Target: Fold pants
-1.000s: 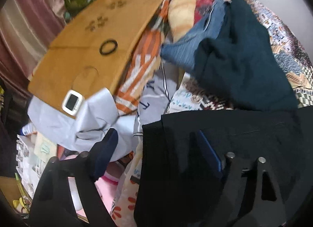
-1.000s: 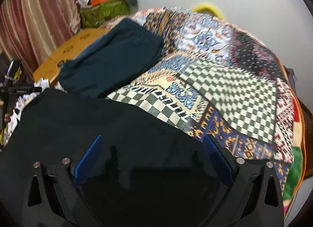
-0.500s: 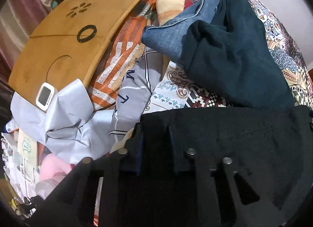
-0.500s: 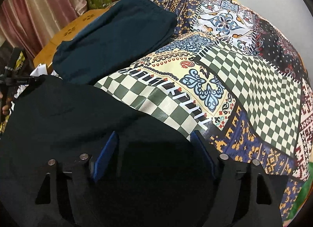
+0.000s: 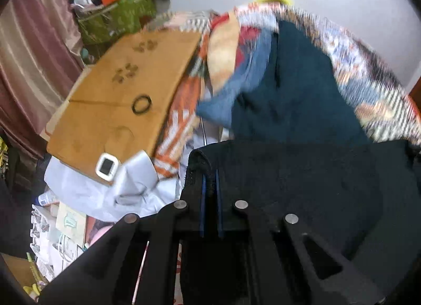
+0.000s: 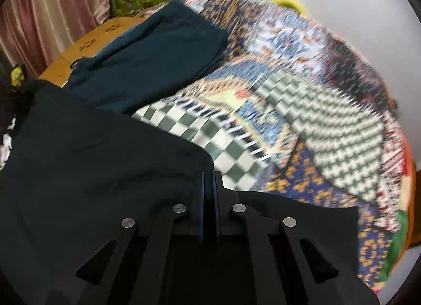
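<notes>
Left wrist view showed my left gripper point(image 5: 209, 173) clamped on the black pants point(image 5: 302, 173) corner, my right gripper point(image 6: 209, 176) likewise pinching their edge.

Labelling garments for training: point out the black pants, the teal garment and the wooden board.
black pants point(image 6: 105, 173), right wrist view, main panel
teal garment point(image 6: 158, 60), right wrist view, middle
wooden board point(image 5: 126, 94), left wrist view, top face
</notes>
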### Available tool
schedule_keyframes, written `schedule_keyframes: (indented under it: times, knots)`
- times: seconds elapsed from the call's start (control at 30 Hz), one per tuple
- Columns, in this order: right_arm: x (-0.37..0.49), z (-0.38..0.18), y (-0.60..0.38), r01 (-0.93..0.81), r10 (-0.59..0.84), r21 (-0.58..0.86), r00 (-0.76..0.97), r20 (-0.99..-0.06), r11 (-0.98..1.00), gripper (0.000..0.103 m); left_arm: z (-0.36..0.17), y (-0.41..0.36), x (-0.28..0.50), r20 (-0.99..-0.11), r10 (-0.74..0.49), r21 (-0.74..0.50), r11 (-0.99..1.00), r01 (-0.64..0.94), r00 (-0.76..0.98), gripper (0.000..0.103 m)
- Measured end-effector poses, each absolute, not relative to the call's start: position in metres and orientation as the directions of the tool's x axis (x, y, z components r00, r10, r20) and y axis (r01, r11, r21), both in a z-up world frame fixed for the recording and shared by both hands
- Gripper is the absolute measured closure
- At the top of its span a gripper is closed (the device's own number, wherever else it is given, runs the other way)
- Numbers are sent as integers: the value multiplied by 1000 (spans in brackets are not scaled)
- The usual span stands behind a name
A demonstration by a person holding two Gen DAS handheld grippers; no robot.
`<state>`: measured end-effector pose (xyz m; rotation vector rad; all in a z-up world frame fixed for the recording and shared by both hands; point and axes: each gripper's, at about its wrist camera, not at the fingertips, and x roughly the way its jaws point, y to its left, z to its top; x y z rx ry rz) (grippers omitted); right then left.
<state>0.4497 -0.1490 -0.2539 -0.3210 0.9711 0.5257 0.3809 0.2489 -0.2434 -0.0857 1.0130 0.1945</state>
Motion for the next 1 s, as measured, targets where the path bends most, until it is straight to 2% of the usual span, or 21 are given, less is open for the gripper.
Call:
schedule_keyframes:
  times: [0.23,0.4,0.7,1.0]
  knots:
    - [448,-190,-164,-487,277,-83,619,-735,869,99,-177,239,373,-746,116,-6,983,-182,655,97]
    - [430,-151,-172,-476,282,-119,684,-672,872,99,-152,232,369,-713,108,-26,983,-179,692,98]
    - [366,-142,-181,-512,294,-135,667,-684,849,99,-146,218,328,-723,77,-31,989,-144,687,98]
    - [292,-149,-199,-505,334,-49,638,-694,862,99,-151,227,263,-722,52,-72,986,-149,690,98]
